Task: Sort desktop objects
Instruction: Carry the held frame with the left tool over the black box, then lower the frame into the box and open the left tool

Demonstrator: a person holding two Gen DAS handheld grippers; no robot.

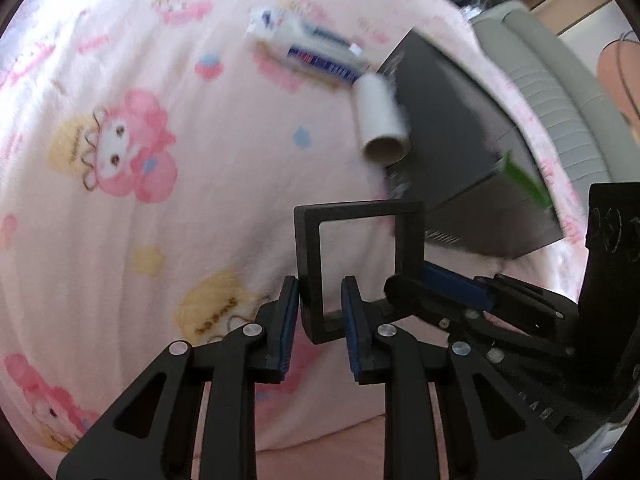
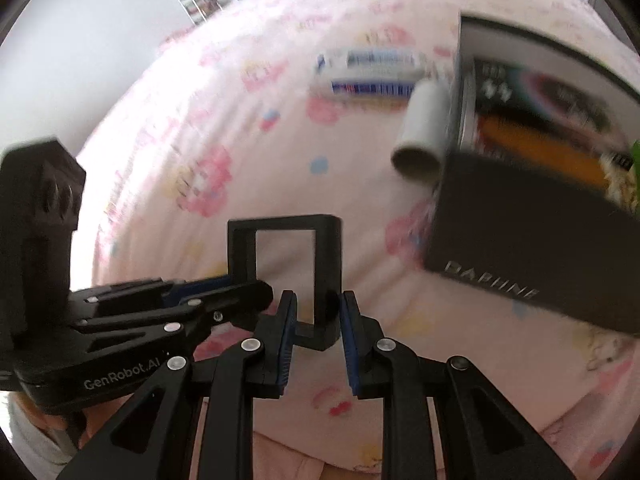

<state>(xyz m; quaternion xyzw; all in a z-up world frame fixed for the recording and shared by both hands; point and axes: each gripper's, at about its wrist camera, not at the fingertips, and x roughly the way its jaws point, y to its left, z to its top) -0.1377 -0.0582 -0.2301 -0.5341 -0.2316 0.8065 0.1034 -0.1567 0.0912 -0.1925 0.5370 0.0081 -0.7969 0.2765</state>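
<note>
Above the pink cartoon-print cloth [image 1: 120,208], the left gripper [image 1: 322,304] and right gripper [image 2: 318,320] each pinch a side of the black square frame [image 1: 356,268] in their jaws, holding it upright; beyond lie a white tube [image 1: 380,120] and black box [image 1: 460,128].

1 frame [image 1: 358,268], 1 roll [image 1: 382,120], 2 boxes [image 1: 472,148]

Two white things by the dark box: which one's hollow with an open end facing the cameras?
The plain white cardboard tube, lying against the dark box, open end toward the cameras. The other, the blue-printed white tube, lies farther back.
</note>
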